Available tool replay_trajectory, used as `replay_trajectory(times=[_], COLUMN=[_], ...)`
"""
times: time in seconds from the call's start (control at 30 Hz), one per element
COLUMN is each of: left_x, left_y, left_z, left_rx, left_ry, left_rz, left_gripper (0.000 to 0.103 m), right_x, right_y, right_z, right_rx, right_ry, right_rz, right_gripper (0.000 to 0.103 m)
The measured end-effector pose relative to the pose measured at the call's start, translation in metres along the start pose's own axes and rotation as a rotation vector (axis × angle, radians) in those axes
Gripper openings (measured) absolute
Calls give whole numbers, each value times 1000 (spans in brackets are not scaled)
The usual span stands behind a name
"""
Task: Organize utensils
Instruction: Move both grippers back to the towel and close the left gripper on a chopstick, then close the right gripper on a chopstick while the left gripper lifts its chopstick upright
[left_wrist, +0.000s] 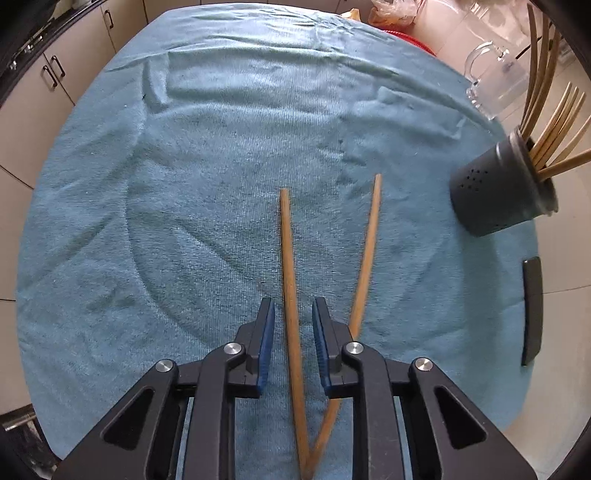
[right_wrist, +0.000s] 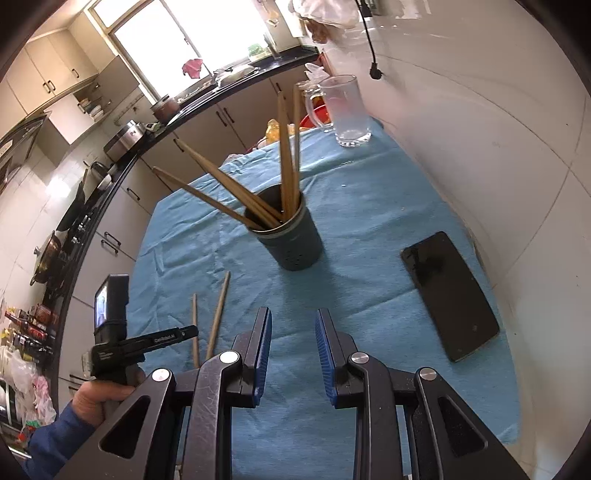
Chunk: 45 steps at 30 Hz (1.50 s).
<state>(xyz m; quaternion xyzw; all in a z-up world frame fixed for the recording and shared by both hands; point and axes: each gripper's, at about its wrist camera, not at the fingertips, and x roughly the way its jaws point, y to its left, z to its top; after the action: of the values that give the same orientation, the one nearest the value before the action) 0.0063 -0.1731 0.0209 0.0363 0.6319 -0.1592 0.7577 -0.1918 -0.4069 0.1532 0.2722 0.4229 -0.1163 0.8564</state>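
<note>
My left gripper points down at the blue cloth over the tabletop, jaws narrowly apart with one chopstick lying between the blue pads — the pads do not press on it. A second chopstick lies just right of it; the two cross near the bottom edge of the left wrist view and spread apart toward their far ends, the second passing under the right finger.

My right gripper hovers over bare cloth, jaws a little apart and holding nothing. In its view the same two chopsticks lie to the left, near my left hand on its handle.

The dark grey holder stands upright beyond, at the middle of the cloth, with several wooden utensils leaning out of it. A black phone lies flat to the right, close to the cloth's edge and the white wall. A clear glass mug stands at the far right corner. Kitchen cabinets and a dark counter run along the left.
</note>
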Motion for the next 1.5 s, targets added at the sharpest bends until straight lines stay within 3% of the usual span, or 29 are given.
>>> replay_trajectory(times=[0.1, 0.33, 0.6, 0.93, 1.0, 1.17, 1.3, 1.33, 1.37, 1.5], left_x=[3, -13, -27, -24, -24, -21, -18, -18, -17, -16], left_y=[4, 49, 100, 97, 97, 92, 88, 87, 86, 83], left_z=[-1, -14, -32, -34, -34, -32, -29, -28, -27, -24], left_rx=[9, -43, -115, -56, -47, -31, -22, -21, -20, -22], left_ry=[-7, -20, -32, -42, -42, -40, -36, -37, -40, -65], left_rz=[22, 63, 41, 37, 38, 47, 63, 69, 72, 70], left_gripper=[8, 7, 7, 8, 8, 8, 9, 9, 8, 7], right_x=[3, 33, 108, 216, 229, 249, 253, 253, 254, 253], right_y=[-2, 22, 88, 135, 135, 131, 142, 144, 146, 151], right_z=[3, 5, -2, 3, 4, 3, 3, 3, 4, -2], right_rx=[0, -54, -163, -168, -154, -126, -176, -189, -215, -256], right_ry=[10, 85, 249, 415, 431, 467, 461, 462, 465, 465], right_rz=[2, 42, 98, 42, -5, -61, -87, -91, -102, -89], right_gripper=[26, 26, 26, 26, 26, 26, 25, 21, 12, 7])
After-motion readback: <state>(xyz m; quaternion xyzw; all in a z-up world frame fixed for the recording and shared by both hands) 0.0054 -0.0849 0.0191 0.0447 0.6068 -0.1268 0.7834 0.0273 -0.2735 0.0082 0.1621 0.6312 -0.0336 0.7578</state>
